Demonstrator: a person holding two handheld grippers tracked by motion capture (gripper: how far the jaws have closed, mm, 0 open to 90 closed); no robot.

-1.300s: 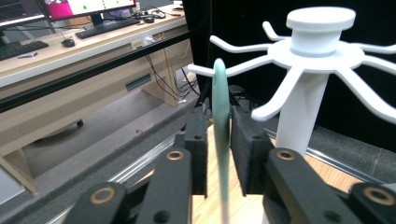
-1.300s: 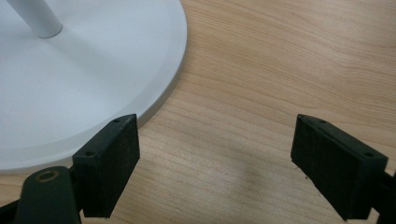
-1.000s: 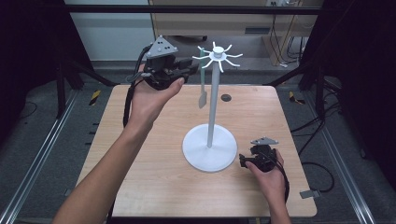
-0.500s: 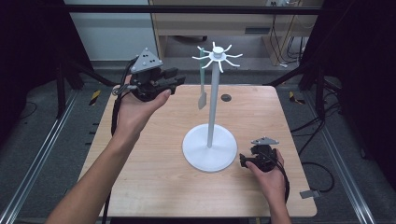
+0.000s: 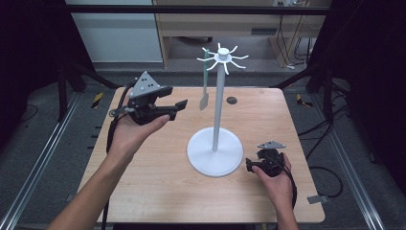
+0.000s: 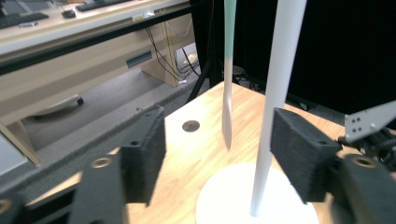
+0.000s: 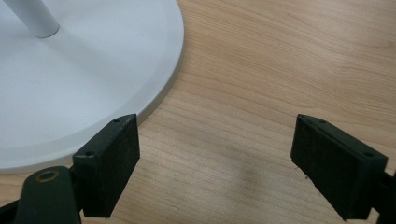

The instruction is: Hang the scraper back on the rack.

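The jaws of the left gripper (image 5: 179, 107) have just been opening and stand well apart with nothing between the pads, levelled at the slim green-handled spatula (image 5: 204, 79) that hangs from a hook of the white metal stand (image 5: 218, 112). That suits either a fresh reach or a clean let-go. The right gripper (image 7: 215, 163), jaws wide and empty too, rests on the wooden table (image 5: 153, 182) just beside the stand's round base (probably ready to steady it).
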